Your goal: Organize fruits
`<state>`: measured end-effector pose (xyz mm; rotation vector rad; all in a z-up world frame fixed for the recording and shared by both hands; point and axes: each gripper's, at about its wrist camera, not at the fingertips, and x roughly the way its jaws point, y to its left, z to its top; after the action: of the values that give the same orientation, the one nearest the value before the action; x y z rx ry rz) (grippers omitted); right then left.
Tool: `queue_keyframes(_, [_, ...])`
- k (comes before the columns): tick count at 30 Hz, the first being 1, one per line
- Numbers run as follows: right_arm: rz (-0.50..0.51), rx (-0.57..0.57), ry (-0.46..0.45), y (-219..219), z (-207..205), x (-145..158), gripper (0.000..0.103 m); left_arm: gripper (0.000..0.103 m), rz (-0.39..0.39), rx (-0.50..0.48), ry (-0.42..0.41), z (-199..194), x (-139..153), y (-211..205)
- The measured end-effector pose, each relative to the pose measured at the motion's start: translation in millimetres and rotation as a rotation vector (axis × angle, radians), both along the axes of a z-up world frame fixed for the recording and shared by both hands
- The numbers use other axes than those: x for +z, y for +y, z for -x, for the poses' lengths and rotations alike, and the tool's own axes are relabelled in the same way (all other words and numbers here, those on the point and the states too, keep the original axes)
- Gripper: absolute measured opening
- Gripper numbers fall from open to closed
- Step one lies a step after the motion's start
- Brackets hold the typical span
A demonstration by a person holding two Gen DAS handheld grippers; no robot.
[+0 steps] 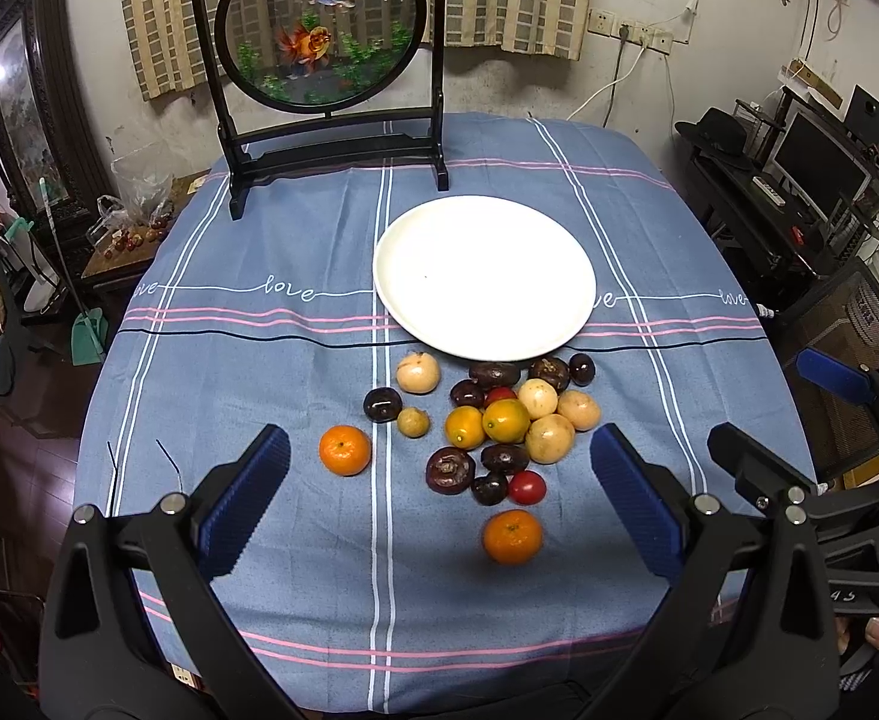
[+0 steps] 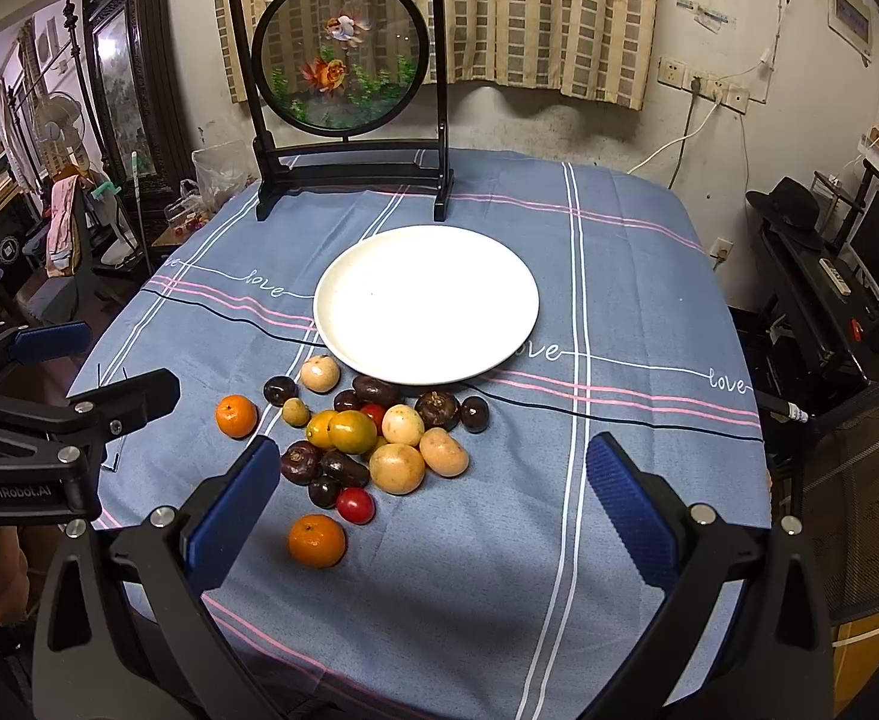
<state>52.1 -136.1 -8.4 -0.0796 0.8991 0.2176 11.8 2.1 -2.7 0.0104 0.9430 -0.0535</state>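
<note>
Both grippers spread wide and empty, hovering over the near side of the table (image 1: 259,372): left gripper (image 1: 439,504), right gripper (image 2: 433,504)

Fruits (image 1: 487,426) heaped loose on the cloth just ahead of the fingertips, touching one another; plate (image 1: 484,222) bare, just beyond the heap

Nearest orange (image 1: 512,537) lying apart from the pile, between the left gripper's fingers and closest of all; in the right view the same orange (image 2: 317,540) just inside its left finger

Probably best to start with that lone orange: lower straight over it, centre the fingers on its widest part, close gently, lift clear before carrying over the heap to the plate

Risk of nudging the red tomato (image 1: 527,487) just beyond it, or of the round fruit rolling off the plate
</note>
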Motion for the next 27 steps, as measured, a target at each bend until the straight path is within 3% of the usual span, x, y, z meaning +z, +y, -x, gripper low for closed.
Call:
queue_keyframes(22, [-0.003,0.003,0.002,1,0,-1,0.102,0.101,-0.012,-0.006,0.004,2,0,8])
queue_keyframes(27, [-0.076,0.021,0.021,-7,-8,-2,0.102,0.101,-0.021,-0.009,-0.005,-4,-11,23])
